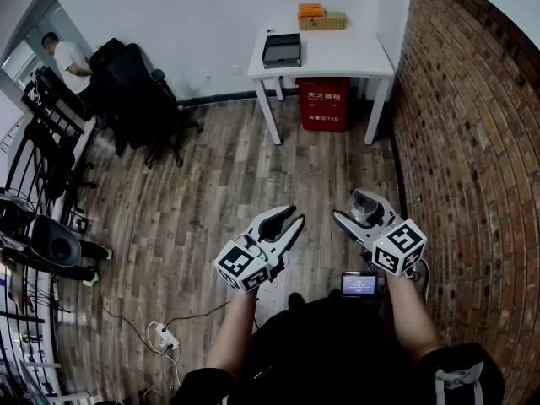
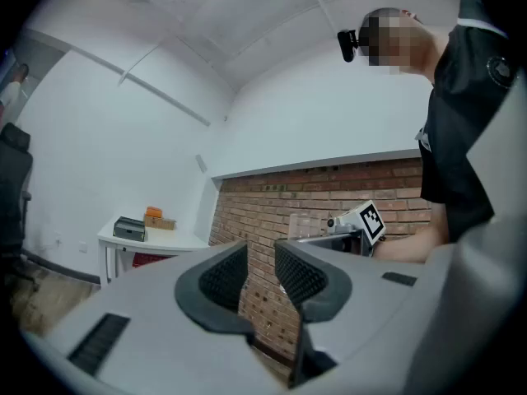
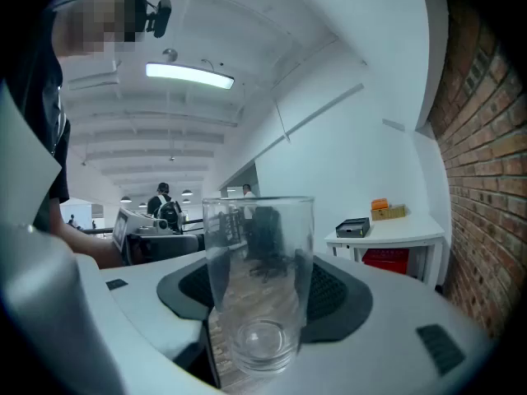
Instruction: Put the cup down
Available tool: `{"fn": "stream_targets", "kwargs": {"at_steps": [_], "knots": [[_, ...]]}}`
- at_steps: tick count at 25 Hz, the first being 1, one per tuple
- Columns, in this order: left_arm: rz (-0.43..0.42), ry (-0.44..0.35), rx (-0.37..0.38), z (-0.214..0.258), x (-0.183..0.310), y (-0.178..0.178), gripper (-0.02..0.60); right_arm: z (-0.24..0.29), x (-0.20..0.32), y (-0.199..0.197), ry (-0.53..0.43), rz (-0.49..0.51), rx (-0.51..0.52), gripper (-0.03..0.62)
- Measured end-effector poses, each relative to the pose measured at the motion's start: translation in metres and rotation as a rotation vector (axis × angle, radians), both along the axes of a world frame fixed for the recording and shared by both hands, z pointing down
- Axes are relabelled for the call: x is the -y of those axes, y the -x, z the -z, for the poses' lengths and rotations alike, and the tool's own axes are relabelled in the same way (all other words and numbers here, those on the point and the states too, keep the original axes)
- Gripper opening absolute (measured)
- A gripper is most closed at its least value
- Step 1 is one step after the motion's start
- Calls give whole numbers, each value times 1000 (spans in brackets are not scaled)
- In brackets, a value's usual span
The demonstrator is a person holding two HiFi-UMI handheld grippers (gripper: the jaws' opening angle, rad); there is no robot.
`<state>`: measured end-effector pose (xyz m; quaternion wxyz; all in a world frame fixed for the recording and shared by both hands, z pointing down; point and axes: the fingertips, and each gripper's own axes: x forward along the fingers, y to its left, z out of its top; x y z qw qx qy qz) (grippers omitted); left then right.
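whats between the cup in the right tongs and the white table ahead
Only bare wooden floor lies between the cup and the white table, save a red box under it; the head view shows this.

The head view looks steeply down at the floor, both gripper views look close along their fingers, and all three share the white surface and brick wall.
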<state>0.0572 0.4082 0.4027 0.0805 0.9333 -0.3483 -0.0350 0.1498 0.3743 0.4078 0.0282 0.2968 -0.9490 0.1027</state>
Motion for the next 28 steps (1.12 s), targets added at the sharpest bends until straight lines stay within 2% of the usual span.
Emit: {"fn": "stream_targets", "kwargs": {"at_steps": [28], "knots": [[-1,24,-12,-5,-3,-2,95,-3,-3,-6,25,0,25,282]]}}
